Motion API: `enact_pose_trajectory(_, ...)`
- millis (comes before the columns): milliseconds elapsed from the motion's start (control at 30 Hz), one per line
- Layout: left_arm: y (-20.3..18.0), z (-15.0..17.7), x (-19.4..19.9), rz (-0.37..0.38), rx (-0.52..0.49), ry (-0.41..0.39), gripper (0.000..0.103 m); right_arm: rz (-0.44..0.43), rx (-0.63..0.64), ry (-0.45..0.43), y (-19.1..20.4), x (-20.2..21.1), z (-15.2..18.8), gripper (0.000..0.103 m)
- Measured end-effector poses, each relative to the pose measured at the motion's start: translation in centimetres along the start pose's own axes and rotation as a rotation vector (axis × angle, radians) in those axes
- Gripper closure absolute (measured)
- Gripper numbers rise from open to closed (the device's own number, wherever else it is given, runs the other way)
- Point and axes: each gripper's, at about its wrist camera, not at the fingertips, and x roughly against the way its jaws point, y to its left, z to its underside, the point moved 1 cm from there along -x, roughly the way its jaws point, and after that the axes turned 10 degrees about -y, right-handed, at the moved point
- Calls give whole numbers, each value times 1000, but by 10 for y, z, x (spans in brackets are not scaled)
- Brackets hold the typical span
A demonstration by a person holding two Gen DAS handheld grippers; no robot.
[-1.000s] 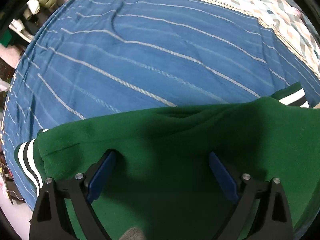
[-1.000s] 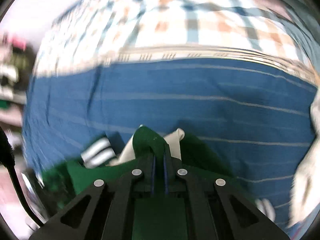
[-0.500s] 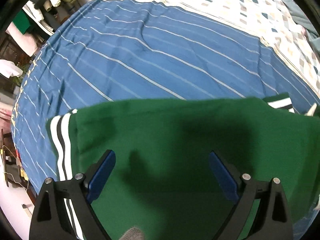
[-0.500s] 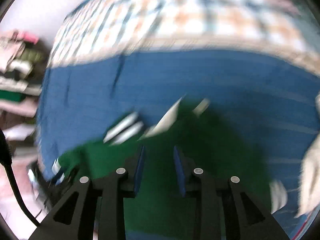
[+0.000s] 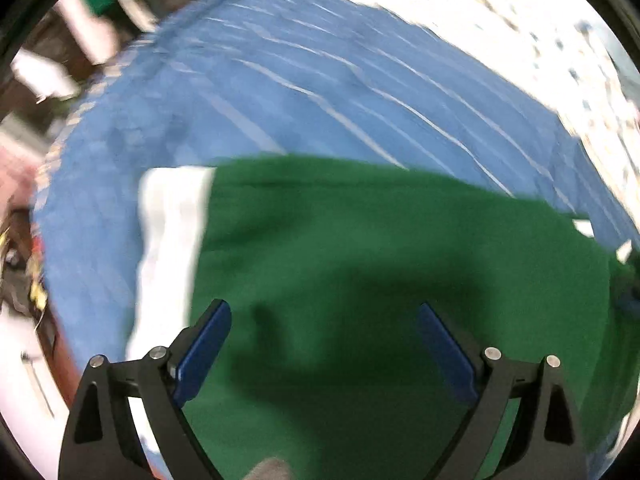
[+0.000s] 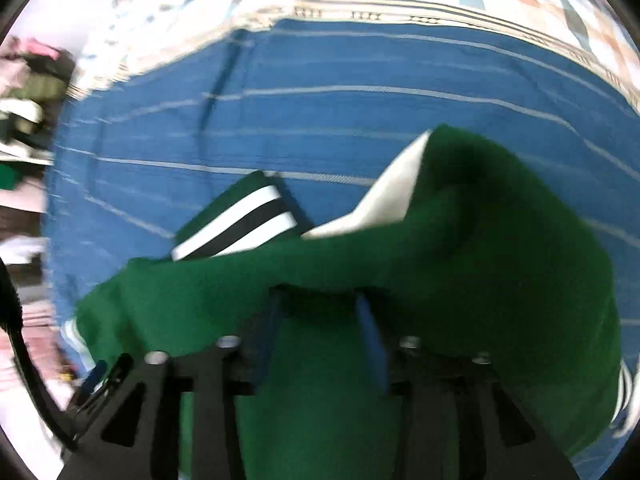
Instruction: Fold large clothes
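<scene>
Over the blue sheet, a green garment is spread.
Left gripper is held wide open; right gripper is parted, gripping nothing; edges should be aligned before pressing.

A: The left wrist view is smeared. The white band at the green garment's left edge shows no stripes, and the clutter beyond the bed is unreadable.

B: The garment runs off the bottom edge there, too. In the right wrist view, the right tool's fingertips sit under a fold of cloth, so whether they touch it is unclear.

A: And the shelves on the far left are blurred.
</scene>
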Motion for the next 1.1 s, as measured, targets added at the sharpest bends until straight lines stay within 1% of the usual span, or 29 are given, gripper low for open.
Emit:
enact_pose_trajectory(67, 40, -6, 9, -62, 55, -31, 8, -11, 3, -16, -5, 20, 7, 45)
enact_pose_trajectory(100, 64, -11, 5, -101, 83, -35, 8, -21, -2, -23, -7, 30, 10, 45)
enact_pose_trajectory(133, 81, -16, -4, -114, 106, -27, 10, -33, -12, -30, -9, 40, 13, 45)
enact_pose_trajectory(167, 86, -15, -8, -111, 125, -18, 10, -41, -20, -33, -13, 50, 16, 45)
enact_pose_trajectory(233, 107, -24, -32, -61, 184, 10, 10, -53, -37, -40, -17, 59, 21, 45)
enact_pose_trajectory(267, 110, -28, -44, -35, 196, 26, 10, -51, -44, -40, -18, 62, 22, 45)
enact_pose_trajectory(333, 108, -36, -70, 33, 197, 46, 11, -54, -68, -34, -17, 57, 27, 45)
enact_pose_trajectory(367, 101, -39, -74, 51, 185, 33, 14, -58, -78, -24, -15, 49, 26, 45)
enact_pose_trajectory(400, 95, -42, -76, 63, 159, 19, 36, -60, -85, -17, -12, 43, 28, 45)
enact_pose_trajectory(433, 90, -45, -76, 86, 139, 9, 89, -60, -84, -12, -6, 36, 30, 45)
enact_pose_trajectory(467, 85, -48, -74, 66, 116, 11, 97, -58, -82, -6, -3, 30, 30, 45)
enact_pose_trajectory(500, 81, -51, -70, 58, 104, 2, 97, -52, -79, -1, -1, 26, 32, 45)
enact_pose_trajectory(600, 89, -64, -61, 70, 147, -42, 99, -31, -63, 0, 3, 20, 31, 45)
enact_pose_trajectory(667, 93, -73, -59, 69, 137, -62, 99, -22, -63, -3, 4, 19, 30, 45)
enact_pose_trajectory(733, 93, -81, -73, 53, 111, -49, 99, -6, -68, -13, 2, 21, 28, 45)
enact_pose_trajectory(800, 93, -79, -96, 33, 90, -7, 99, 13, -71, -27, -1, 24, 25, 45)
enact_pose_trajectory(867, 91, -75, -106, 25, 67, 10, 99, 28, -75, -82, -5, 35, 19, 45)
enact_pose_trajectory(900, 88, -73, -107, 18, 43, 12, 98, 45, -62, -145, -9, 46, 14, 45)
enact_pose_trajectory(967, 86, -72, -99, 6, 18, -7, 98, 100, -32, -212, -15, 61, 6, 45)
enact_pose_trajectory(1033, 89, -71, -89, 4, 36, -11, 95, 146, -37, -215, -30, 64, -8, 45)
enact_pose_trajectory(1100, 94, -71, -82, -1, 58, -22, 92, 168, -68, -182, -45, 55, -20, 45)
